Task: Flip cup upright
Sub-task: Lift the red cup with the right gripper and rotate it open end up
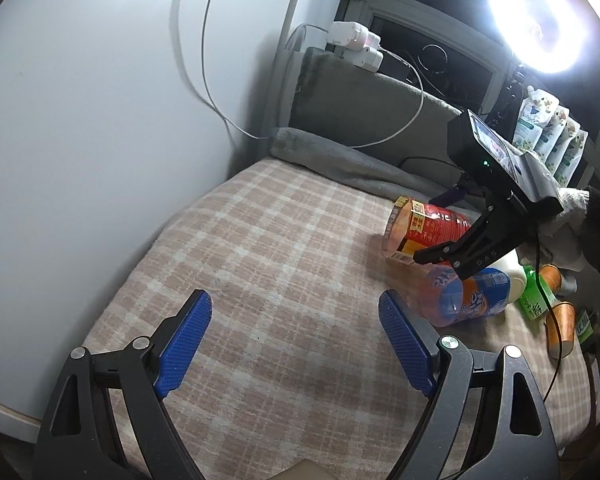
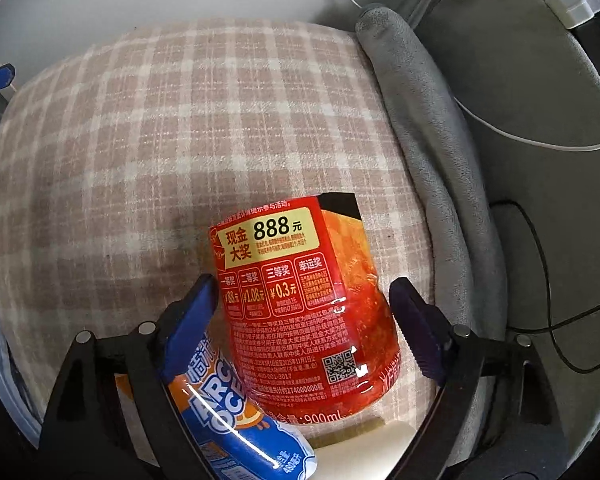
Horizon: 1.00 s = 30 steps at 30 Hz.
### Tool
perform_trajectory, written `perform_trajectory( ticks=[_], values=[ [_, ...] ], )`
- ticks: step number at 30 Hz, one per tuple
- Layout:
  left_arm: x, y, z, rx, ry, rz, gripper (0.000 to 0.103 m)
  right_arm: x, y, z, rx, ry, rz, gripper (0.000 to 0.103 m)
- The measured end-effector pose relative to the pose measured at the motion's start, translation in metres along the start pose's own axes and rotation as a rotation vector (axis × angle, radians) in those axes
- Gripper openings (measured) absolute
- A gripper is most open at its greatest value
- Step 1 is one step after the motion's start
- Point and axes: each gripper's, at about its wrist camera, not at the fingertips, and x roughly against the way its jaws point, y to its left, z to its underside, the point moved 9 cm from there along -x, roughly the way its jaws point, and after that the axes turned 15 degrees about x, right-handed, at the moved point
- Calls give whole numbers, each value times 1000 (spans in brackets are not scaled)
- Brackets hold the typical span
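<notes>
One red cup [image 2: 300, 304] lies on its side on the checked cloth [image 2: 180, 120], between the spread fingers of the right gripper [image 2: 304, 316], whose jaws stand released around it; whether the pads touch it I cannot tell. Its wrapper reads "现金大奖 888元", with boxes "一等奖", "二等奖", "三等奖 ¥0.3元", "幸运奖", a QR code and "900mL". One blue-and-orange bottle [image 2: 236, 412] lies just beside it, under the left finger, lettered partly "ARC OCE". In the left wrist view the same cup [image 1: 424, 232] and bottle [image 1: 468, 292] lie near a white bottle [image 1: 514, 270], a green one [image 1: 536, 300] and two orange paper cups [image 1: 560, 330]. The left gripper [image 1: 296, 336] hovers released over bare cloth, well apart from the cup. Four printed pouches [image 1: 552, 136] stand behind, by a ring light [image 1: 540, 20]
</notes>
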Motion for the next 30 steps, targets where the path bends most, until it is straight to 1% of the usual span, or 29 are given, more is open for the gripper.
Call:
perform_trajectory(
  ticks=[2, 6, 10, 15, 21, 26, 30],
  values=[
    [1, -1, -1, -1, -2, 3, 86, 3, -4, 1, -21, -14, 17, 88],
    [2, -4, 0, -7, -5, 6, 86, 24, -15, 5, -77, -63, 37, 85],
    [5, -8, 0, -13, -10, 10, 86, 42, -29, 5, -148, -129, 62, 83],
    [11, -16, 1, -32, -22, 18, 86, 70, -34, 9, -208, -205, 95, 83],
    [22, -28, 0, -56, -40, 42, 86, 119, -21, 33, -297, -318, 121, 83],
    [32, -43, 4, -89, -48, 76, 86, 162, 1, 60, -375, -400, 135, 83],
    [40, -56, 9, -115, -45, 106, 86, 190, 19, 90, -489, -470, 91, 83]
  ],
)
